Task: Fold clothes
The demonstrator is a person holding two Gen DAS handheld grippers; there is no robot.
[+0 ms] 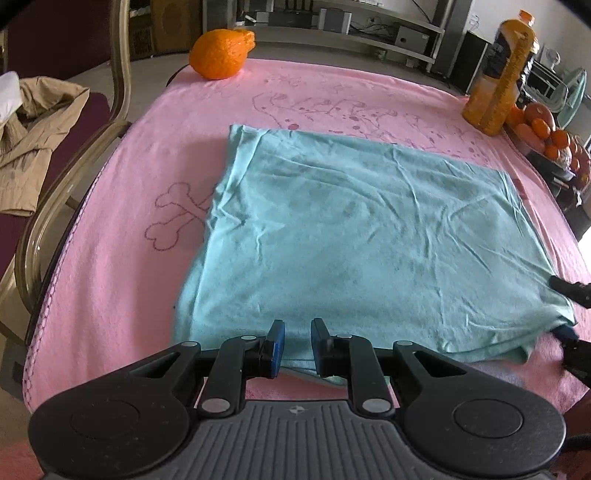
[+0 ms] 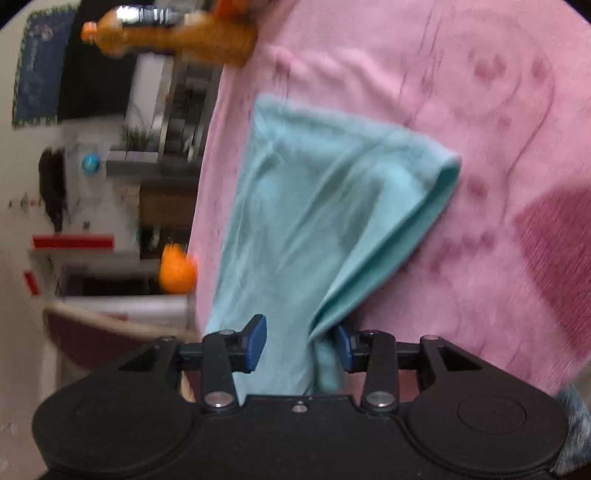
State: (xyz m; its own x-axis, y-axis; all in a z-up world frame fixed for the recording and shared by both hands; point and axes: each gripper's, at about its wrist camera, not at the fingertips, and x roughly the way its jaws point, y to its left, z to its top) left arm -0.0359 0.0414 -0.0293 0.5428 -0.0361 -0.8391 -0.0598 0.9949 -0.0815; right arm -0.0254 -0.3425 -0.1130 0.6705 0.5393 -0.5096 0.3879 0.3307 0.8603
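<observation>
Right gripper (image 2: 298, 345) sits at six o'clock, blue-padded jaws standing apart with a bunched corner of the crumpled turquoise cotton garment (image 2: 325, 206) running between them, pads not pressing. Pink patterned towel cloth (image 2: 424, 74) fills twelve through four o'clock. Blurred orange juice bottle (image 2: 173, 33) at eleven, round orange fruit (image 2: 177, 271) at nine.

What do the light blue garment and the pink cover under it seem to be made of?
The light blue garment: thin knit, probably cotton jersey, matte, with fine soft creases. The pink cover: probably terry towelling, fuzzy and matte, with a printed bone pattern.
</observation>
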